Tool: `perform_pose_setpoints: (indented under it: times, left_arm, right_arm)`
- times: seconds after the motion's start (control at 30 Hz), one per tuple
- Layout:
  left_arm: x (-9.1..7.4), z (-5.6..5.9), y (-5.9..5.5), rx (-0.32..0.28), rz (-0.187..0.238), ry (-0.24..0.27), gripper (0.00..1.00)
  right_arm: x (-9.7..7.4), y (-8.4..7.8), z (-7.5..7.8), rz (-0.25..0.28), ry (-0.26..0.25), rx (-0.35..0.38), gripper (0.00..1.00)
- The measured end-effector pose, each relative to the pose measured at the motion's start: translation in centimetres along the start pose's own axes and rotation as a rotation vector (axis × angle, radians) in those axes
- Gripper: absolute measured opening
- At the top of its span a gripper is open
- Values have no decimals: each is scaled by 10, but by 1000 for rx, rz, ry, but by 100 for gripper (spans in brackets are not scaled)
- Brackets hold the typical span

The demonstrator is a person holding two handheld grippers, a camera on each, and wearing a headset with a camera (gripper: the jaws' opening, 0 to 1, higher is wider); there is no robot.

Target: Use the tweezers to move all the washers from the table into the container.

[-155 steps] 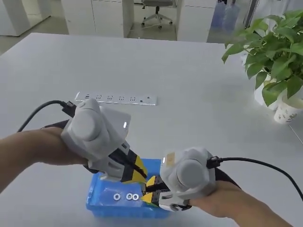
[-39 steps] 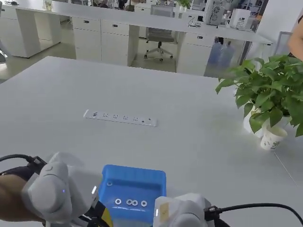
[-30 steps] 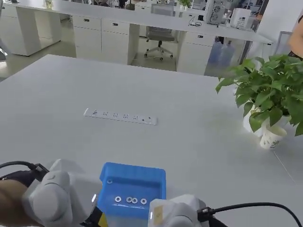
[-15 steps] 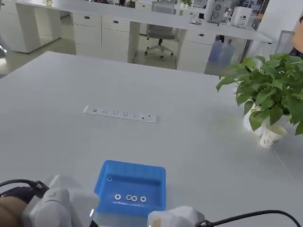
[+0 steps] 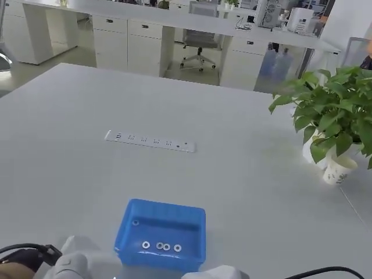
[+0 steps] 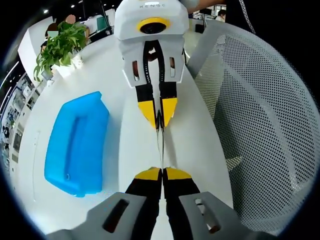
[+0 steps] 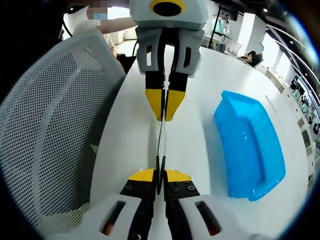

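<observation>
The left gripper (image 6: 161,174) is found with its yellow-tipped jaws pressed together on one end of the tweezers (image 6: 160,145). The right gripper (image 7: 160,175) is likewise found closed, its jaws pinched on the opposite end. The two grippers are pointed at each other, tip toward tip. The tweezers are seen as a thin dark line running straight ahead of each gripper and spanning the gap between the two pairs of jaws. They are held over the white table (image 6: 125,135); whether they touch it cannot be determined.

The blue container (image 6: 75,142) is seen to the left of the left gripper's jaws in the left gripper view. In the right gripper view it is seen to the right of the right gripper's jaws. It is near both grippers but apart from them and from the tweezers. On the opposite side of each gripper, a grey mesh chair back (image 6: 260,125) is observed beside the table edge.

In the head view, four washers (image 5: 161,247) are recorded in a short row on the container's floor, close to the wall nearest the grippers. A further small round item (image 5: 135,222) is noted near the far left corner; its nature cannot be told. Beyond the container from the grippers, a white power strip (image 5: 150,141) is lying flat, well apart from it. A potted plant (image 5: 334,110) is noted far off to the right, with a paper cup (image 5: 339,170) just beside its pot.
</observation>
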State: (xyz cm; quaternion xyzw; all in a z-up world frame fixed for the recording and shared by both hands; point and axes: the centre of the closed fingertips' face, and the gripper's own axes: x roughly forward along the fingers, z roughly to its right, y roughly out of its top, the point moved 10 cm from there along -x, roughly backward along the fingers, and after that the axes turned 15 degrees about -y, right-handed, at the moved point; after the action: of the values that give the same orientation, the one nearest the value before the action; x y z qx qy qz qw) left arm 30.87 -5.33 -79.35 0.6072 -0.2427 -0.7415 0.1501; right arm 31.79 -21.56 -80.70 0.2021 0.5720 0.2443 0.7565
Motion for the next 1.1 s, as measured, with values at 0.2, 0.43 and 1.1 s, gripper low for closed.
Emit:
perform_pose_setpoints:
  times: [0.2,0.43,1.1]
  left_arm:
    - [3,-1,-4,8,-22,6,5]
    - [5,-1,-7,-3,-24,4,7]
    - [-13,1,-13,-79,49,52,20]
  right_arm:
    - [1,1,2,-4,2,-8,10]
    - [2,0,4,-12,14,3,11]
    - [-10,-3,12,-34,-37,46,24]
